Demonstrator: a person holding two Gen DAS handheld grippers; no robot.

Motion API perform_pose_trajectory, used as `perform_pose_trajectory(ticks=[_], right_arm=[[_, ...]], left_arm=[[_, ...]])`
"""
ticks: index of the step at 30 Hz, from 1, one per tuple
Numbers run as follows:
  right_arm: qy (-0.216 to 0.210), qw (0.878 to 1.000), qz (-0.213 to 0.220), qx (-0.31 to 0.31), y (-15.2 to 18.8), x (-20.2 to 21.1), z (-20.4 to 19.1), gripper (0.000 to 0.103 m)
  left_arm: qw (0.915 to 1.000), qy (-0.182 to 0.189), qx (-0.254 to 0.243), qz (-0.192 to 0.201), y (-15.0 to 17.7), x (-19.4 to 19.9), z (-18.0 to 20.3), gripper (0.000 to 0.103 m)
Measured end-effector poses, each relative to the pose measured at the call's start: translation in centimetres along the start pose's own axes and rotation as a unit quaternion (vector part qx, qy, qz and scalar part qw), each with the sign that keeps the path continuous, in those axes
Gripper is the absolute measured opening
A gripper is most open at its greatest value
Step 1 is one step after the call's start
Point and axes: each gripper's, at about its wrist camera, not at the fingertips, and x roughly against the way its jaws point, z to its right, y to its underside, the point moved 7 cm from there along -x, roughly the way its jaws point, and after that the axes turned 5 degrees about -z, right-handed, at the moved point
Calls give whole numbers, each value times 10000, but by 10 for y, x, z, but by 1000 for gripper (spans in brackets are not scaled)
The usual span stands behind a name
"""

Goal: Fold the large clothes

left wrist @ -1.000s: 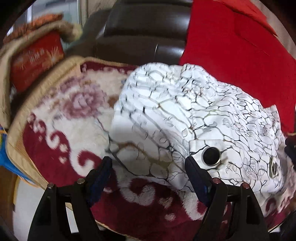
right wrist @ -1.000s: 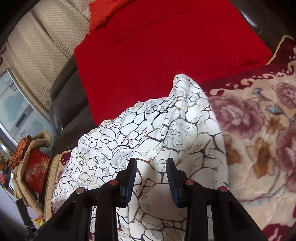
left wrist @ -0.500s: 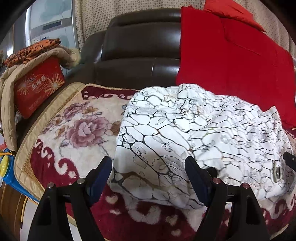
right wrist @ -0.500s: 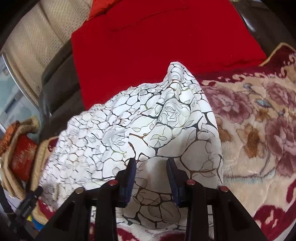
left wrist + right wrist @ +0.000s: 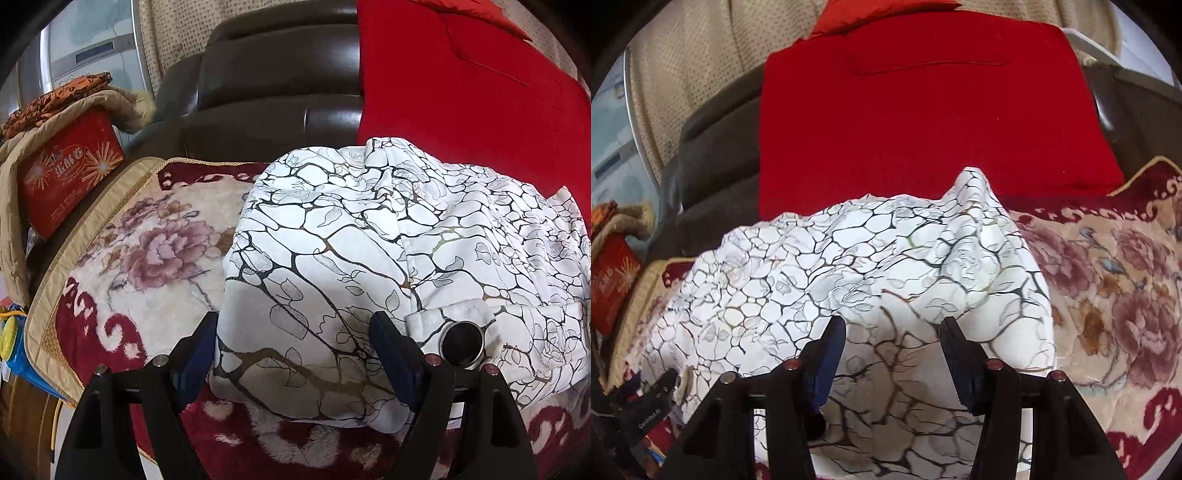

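Letting go of the fold

Right gripper (image 5: 892, 354) now opening off garment (image 5: 849, 266), nothing pinched; left gripper (image 5: 295, 350) spread wide. Fold laid.

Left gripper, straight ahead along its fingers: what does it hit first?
Most likely the white crackle-print garment: its folded edge sits between the open jaws of the left gripper, on the floral blanket. How near it is cannot be told.

Even, soft indoor light fills both views, with pale daylight at ten o'clock. The white garment (image 5: 369, 266) looks bright but not blown out, and it blurs slightly in the right wrist view. Fisheye bending curves the edges, and the corners are black.
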Motion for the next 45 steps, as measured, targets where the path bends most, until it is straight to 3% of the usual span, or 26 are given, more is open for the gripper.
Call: perform_pose_trajectory(ticks=[7, 30, 36, 40, 45], right_arm=[[234, 9985, 201, 451, -3, 6, -15, 57], [516, 9978, 129, 390, -3, -1, -7, 57], [461, 9985, -168, -254, -3, -14, 25, 57], [208, 9964, -599, -567, 3, -30, 44, 58], [-123, 9965, -397, -726, 2, -14, 54, 57]], left_arm=[[9999, -147, -35, 46, 0, -1, 2, 83], [9996, -272, -63, 86, -3, -9, 4, 90], [9998, -170, 95, -95, -4, -26, 1, 96], [9992, 73, 337, -224, -2, -29, -4, 97], [9981, 337, 512, -115, 0, -13, -15, 97]])
